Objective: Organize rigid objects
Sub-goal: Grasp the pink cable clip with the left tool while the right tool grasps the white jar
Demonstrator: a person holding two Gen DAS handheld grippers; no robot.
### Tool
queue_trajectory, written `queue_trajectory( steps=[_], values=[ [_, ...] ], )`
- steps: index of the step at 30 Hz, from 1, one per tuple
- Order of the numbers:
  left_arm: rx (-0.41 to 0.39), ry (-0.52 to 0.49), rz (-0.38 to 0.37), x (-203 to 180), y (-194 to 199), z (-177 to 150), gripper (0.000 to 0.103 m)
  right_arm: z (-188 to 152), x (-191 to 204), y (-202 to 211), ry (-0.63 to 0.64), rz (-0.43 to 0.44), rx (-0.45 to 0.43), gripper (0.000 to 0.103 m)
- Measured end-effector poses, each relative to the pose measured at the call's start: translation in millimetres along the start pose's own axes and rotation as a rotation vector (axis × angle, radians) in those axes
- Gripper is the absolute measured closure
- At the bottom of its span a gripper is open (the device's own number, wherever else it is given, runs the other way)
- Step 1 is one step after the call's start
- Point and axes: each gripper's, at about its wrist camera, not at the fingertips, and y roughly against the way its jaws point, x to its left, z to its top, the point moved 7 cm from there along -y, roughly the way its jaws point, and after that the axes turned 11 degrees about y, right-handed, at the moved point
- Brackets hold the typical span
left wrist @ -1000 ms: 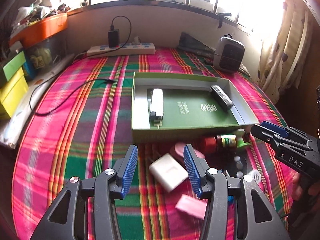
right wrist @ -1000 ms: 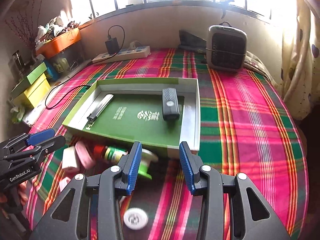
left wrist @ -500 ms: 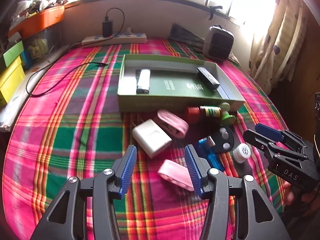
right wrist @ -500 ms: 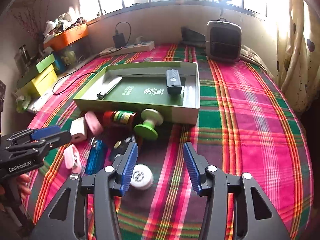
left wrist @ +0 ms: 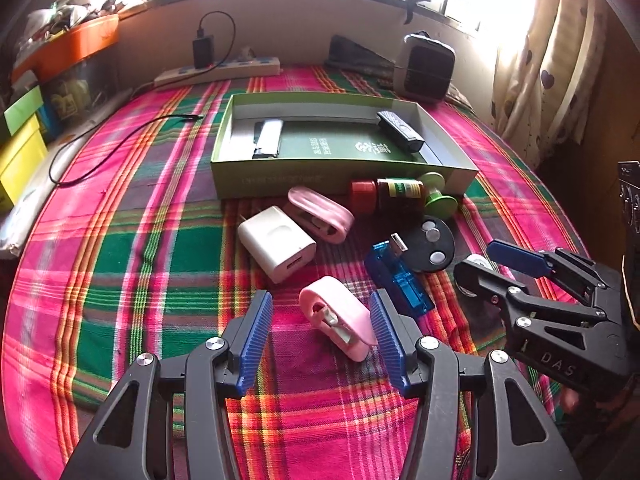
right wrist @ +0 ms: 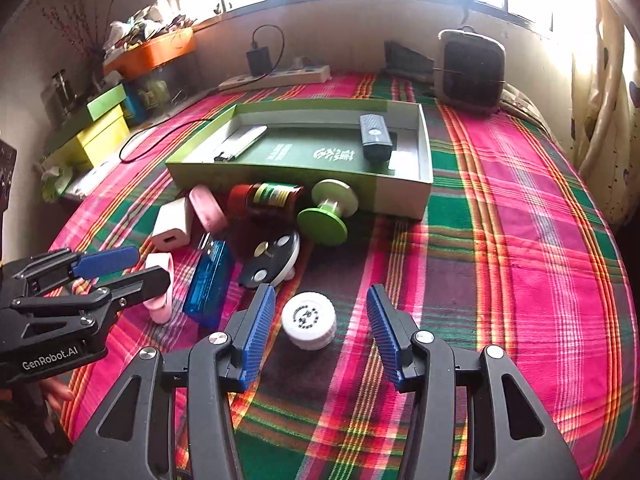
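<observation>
A shallow green box (left wrist: 280, 178) lies open on the plaid cloth; inside it are a white lighter (left wrist: 267, 138) at the left and a black remote (left wrist: 400, 130) at the right. In front of the box lie a brown bottle with red cap (left wrist: 386, 196) on its side, a green spool (right wrist: 326, 214), a white charger cube (left wrist: 276, 242), two pink clips (left wrist: 334, 318), a blue transparent USB device (left wrist: 398, 276), a black disc (left wrist: 434, 244) carrying what seem to be button cells, and a white round cap (right wrist: 308, 320).
</observation>
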Motion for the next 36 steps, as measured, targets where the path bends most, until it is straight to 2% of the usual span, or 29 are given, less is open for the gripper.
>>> queue_trajectory(
  steps=[7,17,20,36],
  values=[
    [0.004,-0.020,0.001,-4.9,0.8,-3.8,0.052,-4.0,1.0,-3.0,0.008,-0.015,0.021,0.054],
    [0.022,-0.030,-0.014,-11.1,-3.7,-7.8,0.052,-6.8,1.3,-7.2,0.064,-0.081,0.068,0.054],
    [0.023,-0.033,0.018,-6.7,-6.1,-8.3,0.052,-7.4,-1.5,-6.8,0.061,-0.098,0.073,0.054],
    [0.027,-0.062,0.050,2.1,-15.4,-2.2,0.052,-8.6,-7.6,-7.3,0.033,-0.090,0.074,0.054]
  ],
)
